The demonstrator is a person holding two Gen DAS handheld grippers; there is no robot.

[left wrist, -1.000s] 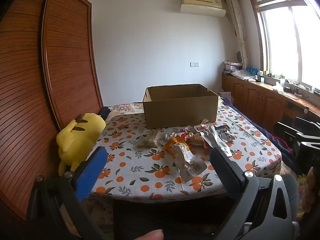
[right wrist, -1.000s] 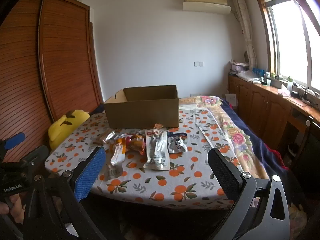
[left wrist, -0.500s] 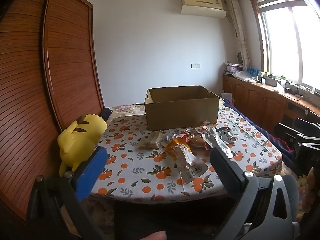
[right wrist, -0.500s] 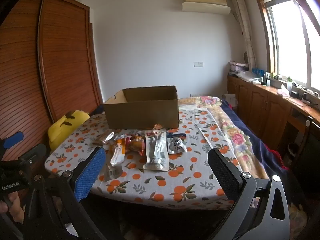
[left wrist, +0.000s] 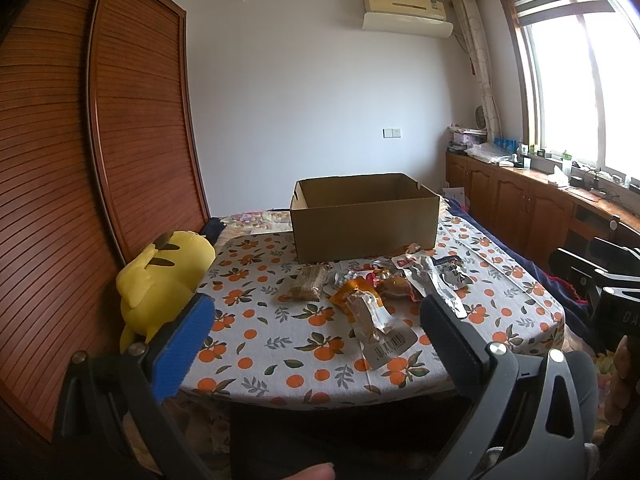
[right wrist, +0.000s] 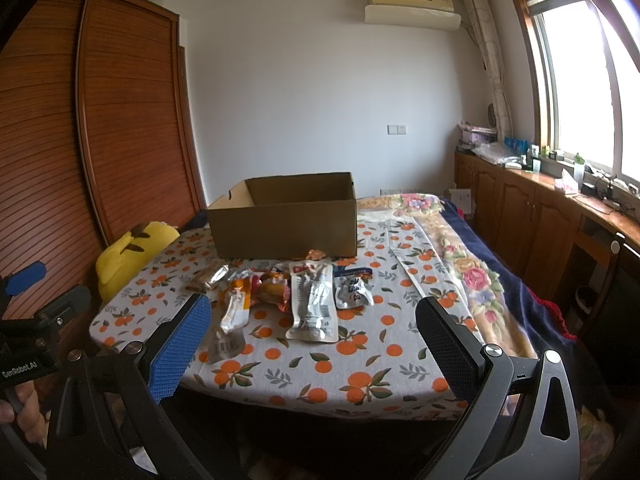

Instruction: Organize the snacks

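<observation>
A home bedroom: wardrobe [left wrist: 100, 168], flowered bedspread [right wrist: 460, 248], air conditioner [left wrist: 406, 10].

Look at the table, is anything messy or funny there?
Yes. The snack packets lie jumbled, some overlapping, in front of the cardboard box, not in it. A yellow plush toy slumps at the table's left edge.
</observation>
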